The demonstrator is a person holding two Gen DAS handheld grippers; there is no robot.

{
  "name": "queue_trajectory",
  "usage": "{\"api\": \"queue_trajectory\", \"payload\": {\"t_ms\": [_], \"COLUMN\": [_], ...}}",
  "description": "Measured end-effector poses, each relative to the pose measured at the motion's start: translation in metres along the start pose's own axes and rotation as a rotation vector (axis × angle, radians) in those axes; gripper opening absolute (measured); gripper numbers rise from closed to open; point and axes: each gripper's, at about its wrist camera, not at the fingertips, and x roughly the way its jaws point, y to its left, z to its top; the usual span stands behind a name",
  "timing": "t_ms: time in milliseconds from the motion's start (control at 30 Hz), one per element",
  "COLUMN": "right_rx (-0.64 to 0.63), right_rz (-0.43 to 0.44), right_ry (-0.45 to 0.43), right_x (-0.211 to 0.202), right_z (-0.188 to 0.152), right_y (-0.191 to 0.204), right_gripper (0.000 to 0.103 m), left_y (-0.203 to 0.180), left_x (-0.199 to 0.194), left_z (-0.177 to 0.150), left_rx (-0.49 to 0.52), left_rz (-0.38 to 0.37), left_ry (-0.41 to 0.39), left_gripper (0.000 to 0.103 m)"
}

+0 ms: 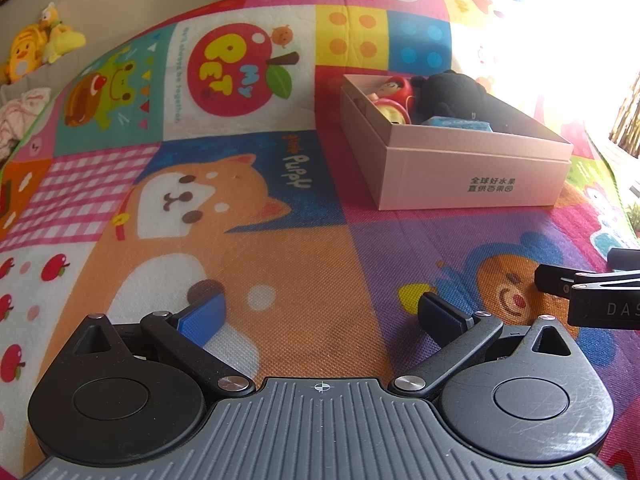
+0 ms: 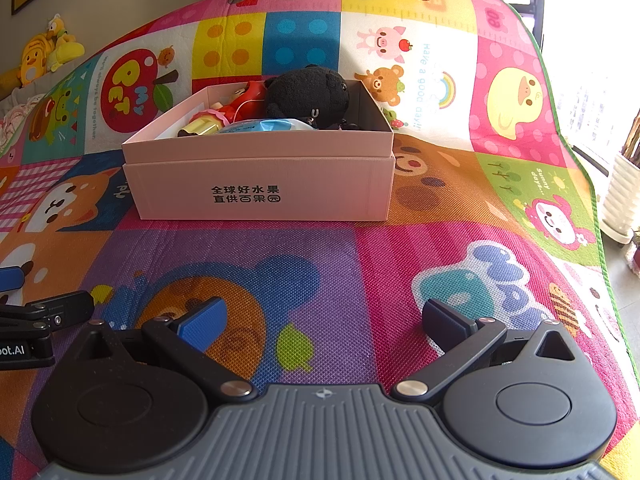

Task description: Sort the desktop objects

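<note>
Your work surface is a bright cartoon play mat (image 2: 320, 248) with sunlit windows to the right and yellow plush toys (image 1: 36, 48) far left. The pink cardboard box (image 2: 260, 184) sits mid-mat ahead of you, holding a black plush (image 2: 308, 94), red doll (image 2: 252, 94) and blue packet (image 2: 264, 126). Your left gripper (image 1: 320, 312) and right gripper (image 2: 324, 320) both hang released, empty, low over the mat.
</note>
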Motion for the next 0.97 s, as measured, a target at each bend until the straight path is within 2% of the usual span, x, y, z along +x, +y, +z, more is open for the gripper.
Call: {"api": "queue_trajectory", "payload": {"t_ms": [367, 533, 967], "right_rx": [0.000, 0.001, 0.001], "right_rz": [0.000, 0.000, 0.000], "right_ry": [0.000, 0.000, 0.000], "right_x": [-0.0002, -0.0005, -0.0004], "right_z": [0.0002, 0.0004, 0.0003], "right_y": [0.0008, -0.0001, 0.0002], "right_gripper": [0.103, 0.103, 0.103], "left_y": [0.0029, -0.0012, 0.0013], "left_x": [0.0011, 0.0012, 0.0005], "left_z": [0.0048, 0.0044, 0.0057], "left_rx": [-0.009, -0.007, -0.005], "left_rz": [-0.018, 0.010, -0.005], "left_ry": [0.030, 0.038, 0.045], "left_gripper": [0.103, 0.103, 0.103]}}
